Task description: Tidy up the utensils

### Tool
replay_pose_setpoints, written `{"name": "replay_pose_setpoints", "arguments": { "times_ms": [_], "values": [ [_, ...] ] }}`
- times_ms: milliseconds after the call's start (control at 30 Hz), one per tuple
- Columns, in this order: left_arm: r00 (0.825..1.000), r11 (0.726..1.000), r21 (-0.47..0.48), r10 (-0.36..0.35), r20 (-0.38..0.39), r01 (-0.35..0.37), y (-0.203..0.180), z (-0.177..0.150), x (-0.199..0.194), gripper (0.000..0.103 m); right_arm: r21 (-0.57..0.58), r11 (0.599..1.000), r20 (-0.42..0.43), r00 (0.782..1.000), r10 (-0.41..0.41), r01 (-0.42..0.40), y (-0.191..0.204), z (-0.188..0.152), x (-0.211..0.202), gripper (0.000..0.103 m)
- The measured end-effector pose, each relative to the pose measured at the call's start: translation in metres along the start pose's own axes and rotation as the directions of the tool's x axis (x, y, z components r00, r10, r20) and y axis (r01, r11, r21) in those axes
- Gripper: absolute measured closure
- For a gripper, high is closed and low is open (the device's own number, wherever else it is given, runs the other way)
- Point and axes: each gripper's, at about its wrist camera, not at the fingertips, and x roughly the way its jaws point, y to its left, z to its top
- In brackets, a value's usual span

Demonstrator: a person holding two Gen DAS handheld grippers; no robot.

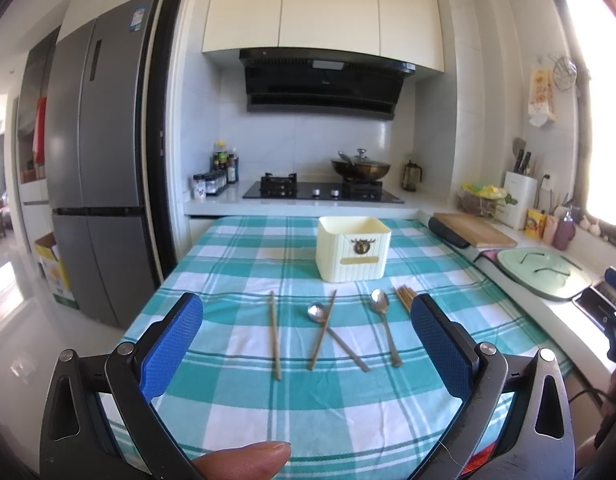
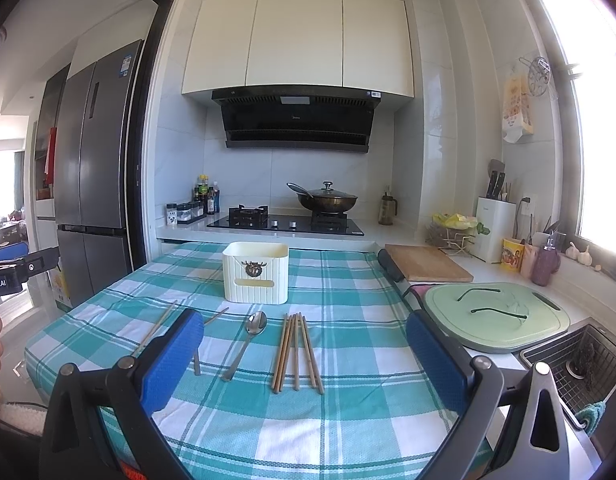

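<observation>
Both claws are held above the near edge of the surface (image 1: 236,400), which is covered by a teal-and-white checked cloth. The left claw (image 1: 307,344) is spread wide, nothing between its blue pads (image 1: 170,350). The right claw (image 2: 304,356) is likewise spread wide and holds nothing.

A cream utensil holder (image 1: 353,249) stands upright toward the far middle of the cloth, with a deer-head emblem and a label slot on its front face. The utensils are laid in a loose row in front of it, apart from the holder.

Seen in the left wrist view, from left to right: a single chopstick (image 1: 275,334) lying alone; a spoon (image 1: 336,336) with a second chopstick (image 1: 323,330) crossing over its handle; another spoon (image 1: 385,326) lying by itself, bowl toward the holder; and a bundle of chopsticks (image 2: 297,353), partly hidden behind the right finger of the left claw in that view. In the right wrist view the bundle is seen in full, fanned slightly, just right of the lone spoon.

A wooden cutting board (image 2: 426,268) and a pale green lid (image 2: 496,320) are noted on the counter to the right, beside a sink (image 2: 588,364). A wok (image 2: 327,200) with a glass lid sits on the stove behind.
</observation>
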Motion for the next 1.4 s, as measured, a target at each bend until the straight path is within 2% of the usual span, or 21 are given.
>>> {"name": "replay_pose_setpoints", "arguments": {
  "times_ms": [1400],
  "values": [
    [1.0, 1.0, 0.0, -0.002, -0.004, 0.002, 0.0017, 0.0014, 0.0015, 0.0, -0.01, 1.0, -0.012, 1.0, 0.011, -0.011, 0.0035, -0.0037, 0.0027, 0.0]
  ]
}}
